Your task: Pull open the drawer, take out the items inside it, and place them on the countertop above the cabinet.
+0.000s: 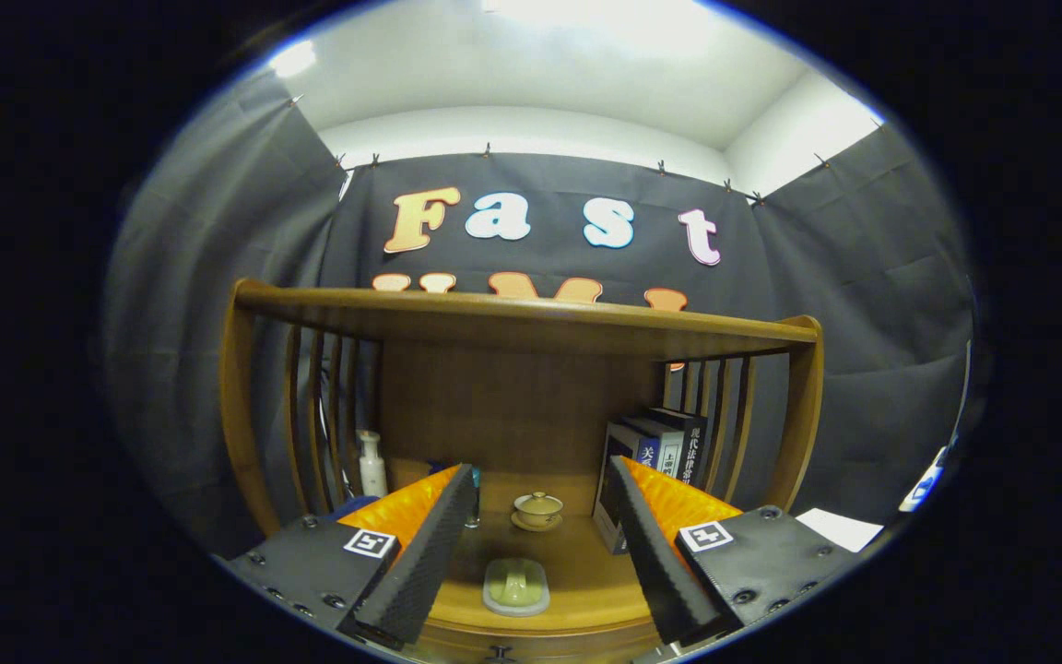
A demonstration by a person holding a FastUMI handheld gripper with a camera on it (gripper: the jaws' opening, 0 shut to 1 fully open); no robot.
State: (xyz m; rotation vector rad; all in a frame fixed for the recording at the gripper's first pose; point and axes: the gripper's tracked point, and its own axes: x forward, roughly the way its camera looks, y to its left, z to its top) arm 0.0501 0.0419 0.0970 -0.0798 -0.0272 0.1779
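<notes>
My gripper (pixel 540 489) is open, its two black-padded orange fingers (pixel 430 544) spread wide with nothing between them. Just ahead and below, between the fingers, a pale green oblong item (pixel 516 586) lies on the wooden countertop (pixel 586 576) of the cabinet. Farther back on the same surface stands a small lidded cup on a saucer (pixel 538 509). At the very bottom, under the countertop's front edge, a small dark drawer knob (pixel 498 656) peeks out; the drawer itself is hidden.
A wooden shelf (pixel 531 318) with slatted sides spans above the countertop. Several upright books (pixel 655 452) stand at the right beside my right finger. A white bottle (pixel 371 463) stands at the left rear, with something blue (pixel 356 505) behind my left finger.
</notes>
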